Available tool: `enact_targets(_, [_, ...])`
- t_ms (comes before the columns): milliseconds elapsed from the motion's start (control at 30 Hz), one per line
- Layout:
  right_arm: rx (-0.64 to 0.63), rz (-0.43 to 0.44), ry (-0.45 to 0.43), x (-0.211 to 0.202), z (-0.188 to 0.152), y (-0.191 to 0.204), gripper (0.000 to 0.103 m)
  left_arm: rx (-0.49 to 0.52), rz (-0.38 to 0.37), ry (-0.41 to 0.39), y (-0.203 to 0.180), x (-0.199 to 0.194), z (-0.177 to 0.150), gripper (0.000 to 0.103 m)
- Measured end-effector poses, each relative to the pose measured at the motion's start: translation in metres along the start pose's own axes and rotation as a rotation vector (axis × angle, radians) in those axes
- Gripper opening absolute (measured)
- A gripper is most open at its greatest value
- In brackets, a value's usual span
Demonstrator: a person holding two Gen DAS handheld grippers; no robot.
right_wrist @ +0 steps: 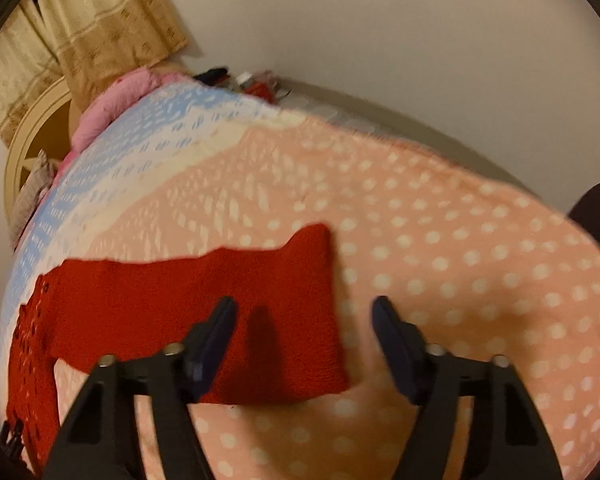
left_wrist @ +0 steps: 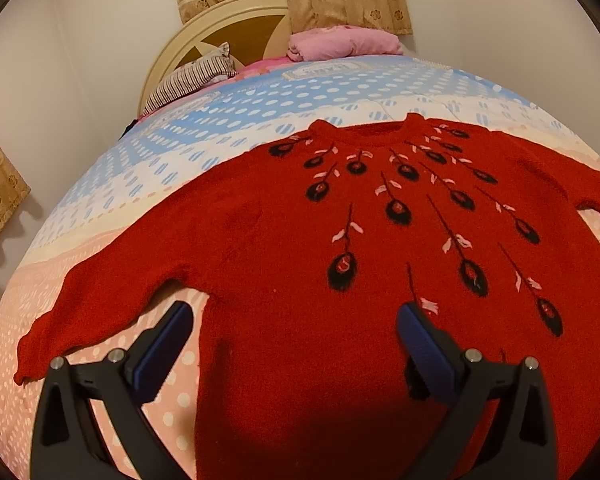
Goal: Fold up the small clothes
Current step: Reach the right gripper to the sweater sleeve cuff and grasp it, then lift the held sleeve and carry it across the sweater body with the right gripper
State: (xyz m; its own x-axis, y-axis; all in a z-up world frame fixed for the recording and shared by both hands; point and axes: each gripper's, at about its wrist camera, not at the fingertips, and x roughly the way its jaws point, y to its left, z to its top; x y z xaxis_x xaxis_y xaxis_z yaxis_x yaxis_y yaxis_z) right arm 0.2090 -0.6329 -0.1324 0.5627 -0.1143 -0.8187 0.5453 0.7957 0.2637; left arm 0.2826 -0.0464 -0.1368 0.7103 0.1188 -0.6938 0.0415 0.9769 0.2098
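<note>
Left gripper (left_wrist: 294, 354): jaws apart, hovering over the lower body of the red sweater (left_wrist: 300, 240), nothing clamped. Right gripper (right_wrist: 304, 340): jaws apart, over the cuff end of the sweater's right sleeve (right_wrist: 260, 312), not gripping. Sweater lies flat, front up, on the dotted bedspread (right_wrist: 460, 260). Far: pink pillow (left_wrist: 340, 44), headboard (left_wrist: 204, 36).

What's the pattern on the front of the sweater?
Red sweater with black feather-like motifs and pink leaves fanning from the neck; clearest in the left wrist view.
</note>
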Motion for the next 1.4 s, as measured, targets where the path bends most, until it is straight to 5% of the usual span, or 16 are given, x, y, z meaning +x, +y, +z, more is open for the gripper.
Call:
enact_targets(167, [-0.006,0.013,-0.019,-0.005,0.001,0.004,0.019,-0.004,-0.008,-0.01,0.002,-0.005,0.0,0.103])
enact_targets(400, [-0.084,0.048,-0.122,-0.05,0.017,0.047,0.018,-0.029,-0.014,-0.035,0.015,-0.016,0.001,0.103])
enact_targets(833, [-0.374,0.167,-0.325,-0.155,0.049,0.222,0.016,-0.098,-0.03,-0.053,0.048,-0.023,-0.006,0.103])
enact_targets(1400, [-0.761,0.38,-0.389,-0.211,-0.031,0.457,0.015,-0.224,-0.037,-0.042,0.108,-0.017,-0.029,0.103])
